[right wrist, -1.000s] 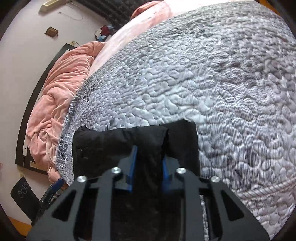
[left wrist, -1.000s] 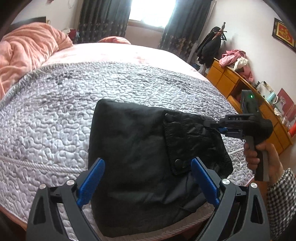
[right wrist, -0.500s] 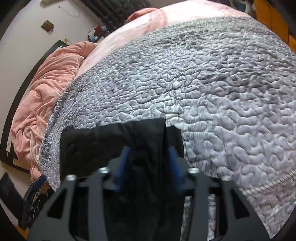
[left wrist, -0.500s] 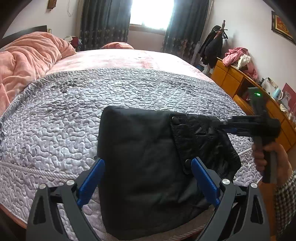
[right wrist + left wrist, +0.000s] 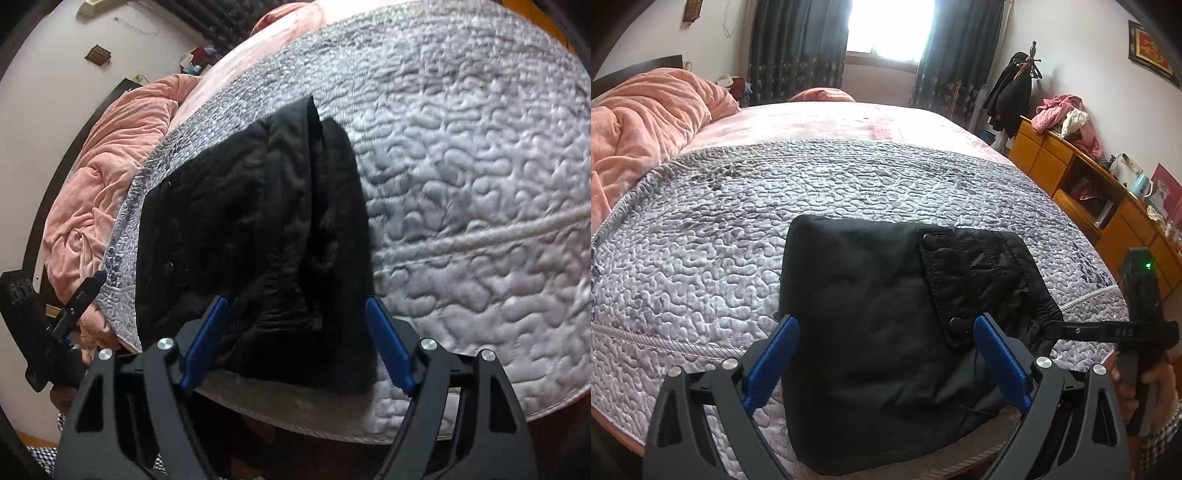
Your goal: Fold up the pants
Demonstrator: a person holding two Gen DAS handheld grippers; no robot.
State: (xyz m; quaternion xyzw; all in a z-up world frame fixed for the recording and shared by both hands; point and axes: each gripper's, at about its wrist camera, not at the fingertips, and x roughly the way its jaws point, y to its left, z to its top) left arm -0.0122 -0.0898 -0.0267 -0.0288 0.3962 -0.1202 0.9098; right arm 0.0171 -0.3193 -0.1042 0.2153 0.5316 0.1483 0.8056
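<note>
pants (image 5: 879,325) folded compact, waistband end toward right gripper (image 5: 1067,328)

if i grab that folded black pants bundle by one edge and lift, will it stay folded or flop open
Likely it flops open: the black pants are soft padded cloth, layers only stacked on the quilt, nothing pinning them. The thick, quilted fabric probably gives some bulk, so it should sag rather than slide. The snap flap may dangle.

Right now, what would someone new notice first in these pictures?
The folded black pants lie at the near edge of the grey quilted bedspread. A rumpled pink blanket is heaped at the far left. Both the left gripper and right gripper stand open at the pants.
</note>
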